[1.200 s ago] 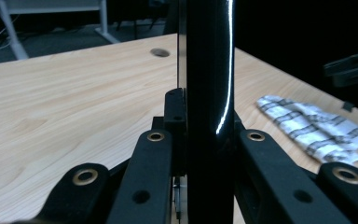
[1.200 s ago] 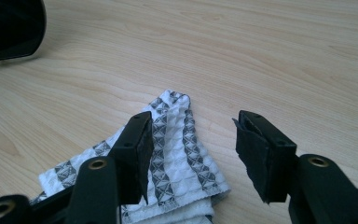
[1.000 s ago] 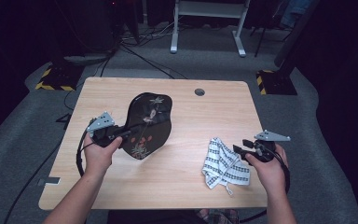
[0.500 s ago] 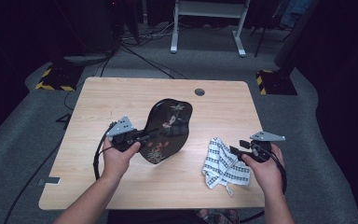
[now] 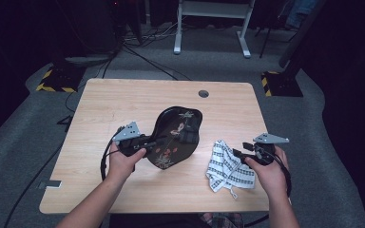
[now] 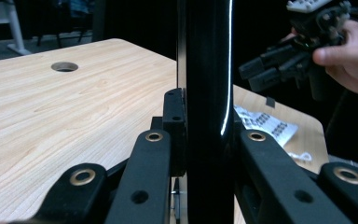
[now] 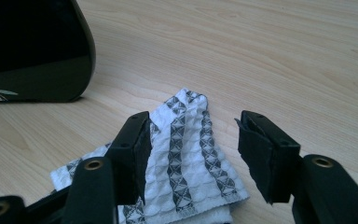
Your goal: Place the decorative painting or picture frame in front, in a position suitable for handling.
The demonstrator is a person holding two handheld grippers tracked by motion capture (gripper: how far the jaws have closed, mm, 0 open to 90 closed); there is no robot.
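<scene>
Two grippers at work: left gripper (image 5: 148,142) clamped on the black lacquer tray's (image 5: 178,135) rim, tilting it off the worktop (image 5: 123,99), while right gripper (image 7: 193,154), jaws apart and just opening wider, straddles the patterned cloth (image 7: 186,154) right of the tray.

The table (image 5: 138,102) is evenly lit from above while the surroundings are left dark; a glare streak is seen on the tray (image 6: 226,70); the near jaws are blurred.

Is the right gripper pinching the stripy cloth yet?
Apart. In the right gripper view the right gripper hangs open above the cloth, both pads clear of it.
</scene>
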